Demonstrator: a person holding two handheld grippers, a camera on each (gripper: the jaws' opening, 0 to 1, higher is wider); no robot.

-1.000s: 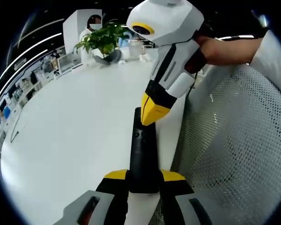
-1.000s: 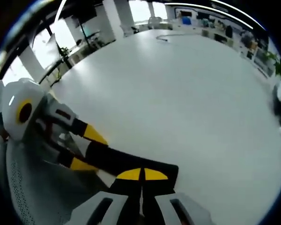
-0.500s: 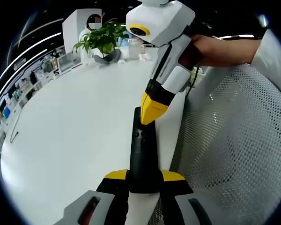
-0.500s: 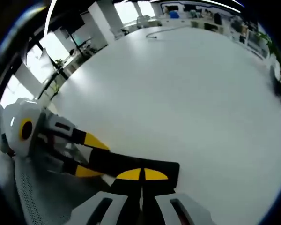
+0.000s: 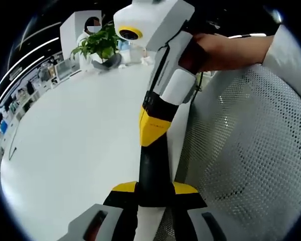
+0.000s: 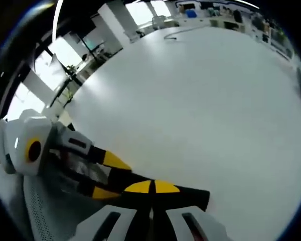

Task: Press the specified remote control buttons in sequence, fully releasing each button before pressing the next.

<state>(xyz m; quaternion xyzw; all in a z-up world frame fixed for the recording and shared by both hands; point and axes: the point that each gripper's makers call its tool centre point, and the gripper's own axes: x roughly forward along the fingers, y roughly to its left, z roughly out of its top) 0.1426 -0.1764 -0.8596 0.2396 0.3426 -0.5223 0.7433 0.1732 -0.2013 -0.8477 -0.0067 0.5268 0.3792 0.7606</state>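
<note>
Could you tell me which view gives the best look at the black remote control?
The left gripper view: the remote control runs lengthwise up from the left gripper to the right gripper. The right gripper view shows it foreshortened and mostly hidden.

To the left of the left hand-held gripper (image 5: 154, 191) the white counter (image 5: 75, 145) lies bare and open, far ahead to a potted plant (image 5: 98, 44) at its back. To its right a white mesh chair back (image 5: 246, 160) crowds close. Straight ahead the right hand-held gripper (image 5: 151, 131) stands over the black remote (image 5: 154, 173), blocking that path.
</note>
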